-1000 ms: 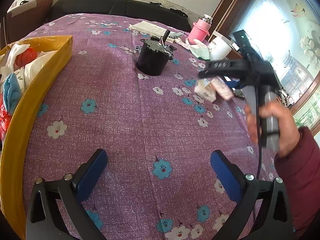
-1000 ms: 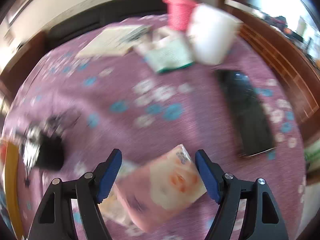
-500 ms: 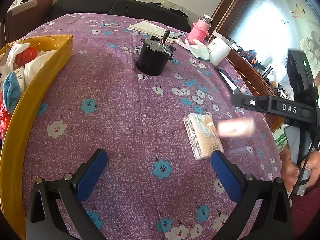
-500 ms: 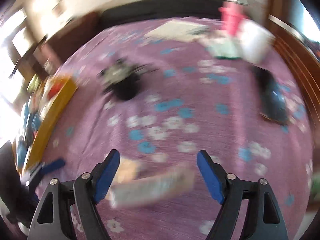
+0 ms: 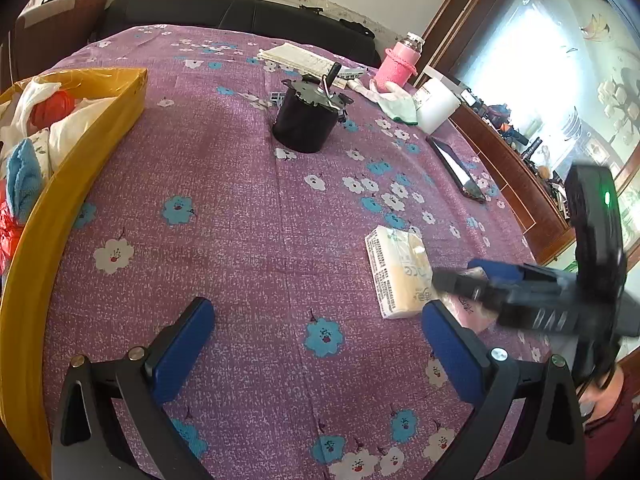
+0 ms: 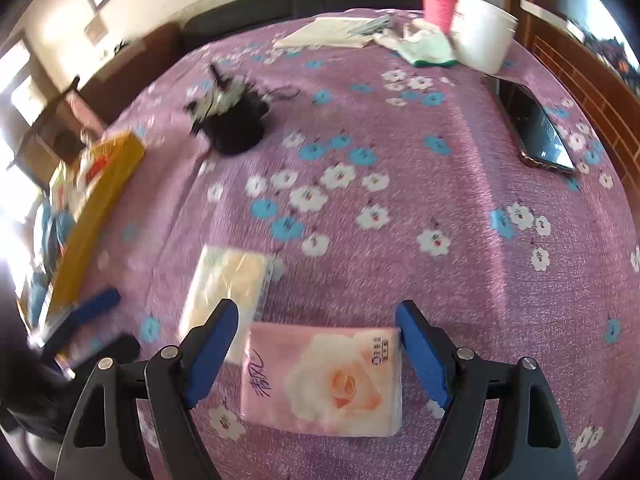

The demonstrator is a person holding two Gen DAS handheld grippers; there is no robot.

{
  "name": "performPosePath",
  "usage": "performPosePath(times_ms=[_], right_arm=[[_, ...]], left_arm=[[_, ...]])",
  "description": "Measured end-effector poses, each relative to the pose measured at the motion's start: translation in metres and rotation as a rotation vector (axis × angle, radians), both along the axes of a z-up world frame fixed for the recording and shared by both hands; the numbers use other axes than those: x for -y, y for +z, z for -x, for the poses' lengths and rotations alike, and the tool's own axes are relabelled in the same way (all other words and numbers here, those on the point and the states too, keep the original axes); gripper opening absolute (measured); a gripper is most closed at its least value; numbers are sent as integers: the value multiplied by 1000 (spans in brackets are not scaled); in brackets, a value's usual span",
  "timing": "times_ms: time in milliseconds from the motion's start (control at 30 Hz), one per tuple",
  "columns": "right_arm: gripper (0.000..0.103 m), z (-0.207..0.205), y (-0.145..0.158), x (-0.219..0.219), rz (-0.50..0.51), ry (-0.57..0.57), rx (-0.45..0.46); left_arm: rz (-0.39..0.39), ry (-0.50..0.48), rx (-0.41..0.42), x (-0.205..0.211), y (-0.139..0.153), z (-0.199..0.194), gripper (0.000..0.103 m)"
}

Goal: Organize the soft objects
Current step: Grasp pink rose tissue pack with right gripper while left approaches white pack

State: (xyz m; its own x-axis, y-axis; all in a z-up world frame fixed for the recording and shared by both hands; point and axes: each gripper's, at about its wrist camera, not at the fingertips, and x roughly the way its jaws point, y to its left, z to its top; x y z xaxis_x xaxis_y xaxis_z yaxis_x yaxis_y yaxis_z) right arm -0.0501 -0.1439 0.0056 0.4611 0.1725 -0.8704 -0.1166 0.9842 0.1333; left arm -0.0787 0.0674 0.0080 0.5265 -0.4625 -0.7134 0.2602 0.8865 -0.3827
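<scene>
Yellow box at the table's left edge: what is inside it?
The yellow box holds soft things: white plastic bags, a red bag and a blue cloth. Whatever lies beneath them is covered, and the box's near end runs out of frame.

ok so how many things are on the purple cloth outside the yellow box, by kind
soft tissue packs: 2, a pink rose-print pack and a cream-yellow pack
containers: 3, a black round pot, a pink ribbed bottle, a white plastic tub
paper and cloth: 2, a white open booklet, a pale green rag
black flat phone: 1
total: 8
</scene>
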Motion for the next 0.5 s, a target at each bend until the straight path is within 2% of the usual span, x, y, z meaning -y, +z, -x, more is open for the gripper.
performPosePath(times_ms=[100, 200, 267, 367, 500], right_arm=[[84, 15, -2, -1, 156, 30, 25], [84, 24, -4, 19, 261, -12, 31], [84, 31, 1, 37, 212, -30, 32], [88, 48, 17, 65, 86, -62, 59], [91, 70, 21, 75, 132, -54, 57]], left_arm=[[0, 0, 0, 0, 0, 0, 103], [-2, 0, 0, 0, 0, 0, 103], [-4, 0, 0, 0, 1, 0, 103], [-3, 1, 0, 0, 0, 1, 103], [-7, 1, 0, 0, 0, 1, 103]])
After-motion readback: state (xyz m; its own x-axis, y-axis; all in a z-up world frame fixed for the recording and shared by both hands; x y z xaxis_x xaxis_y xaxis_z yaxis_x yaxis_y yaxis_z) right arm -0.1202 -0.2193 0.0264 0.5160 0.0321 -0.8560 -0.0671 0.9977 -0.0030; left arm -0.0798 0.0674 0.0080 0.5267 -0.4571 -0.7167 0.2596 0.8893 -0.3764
